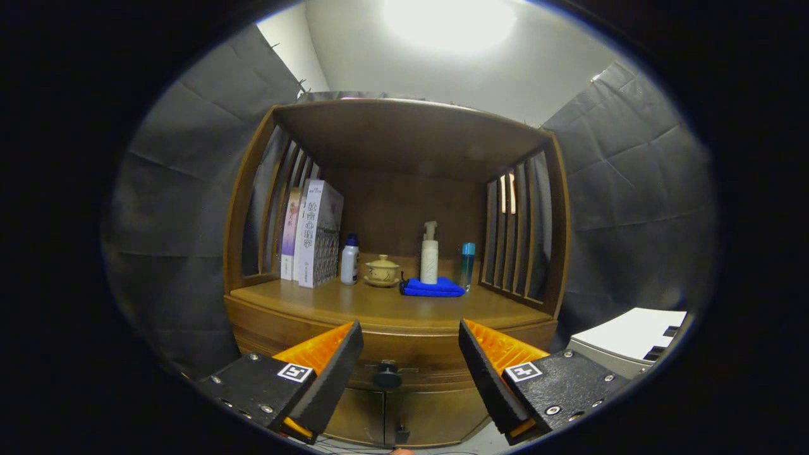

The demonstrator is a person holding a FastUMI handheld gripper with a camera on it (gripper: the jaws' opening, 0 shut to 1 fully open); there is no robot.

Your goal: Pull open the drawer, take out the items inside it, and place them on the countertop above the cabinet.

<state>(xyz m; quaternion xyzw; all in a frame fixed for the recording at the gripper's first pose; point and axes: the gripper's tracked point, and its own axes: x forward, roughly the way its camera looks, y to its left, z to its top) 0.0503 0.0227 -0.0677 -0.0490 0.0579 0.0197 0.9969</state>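
Gripper: the gripper (411, 354) is spread wide, its fingers holding nothing and touching nothing.
Drawer: the drawer (404, 354) is closed, set in the cabinet front just under the worktop; what lies inside cannot be seen.
Knob: the dark round knob (387, 377) sits on the drawer front, between the two fingers and beyond them, apart from both.
Worktop: the wooden worktop (354, 303) lies directly above the drawer, under a slatted wooden hutch (404, 126).
Books: two upright books (313, 234) stand at the left end of the worktop, against the slats.
Bottles: a small white bottle (349, 260) stands just right of the books; a pump bottle (429, 256) and a slim blue bottle (467, 265) stand further right.
Teapot: a small lidded teapot (382, 270) rests between the white bottle and the pump bottle.
Cloth: a folded blue cloth (433, 288) lies at the foot of the pump bottle.
Cabinet doors: two doors (404, 417) sit below the drawer.
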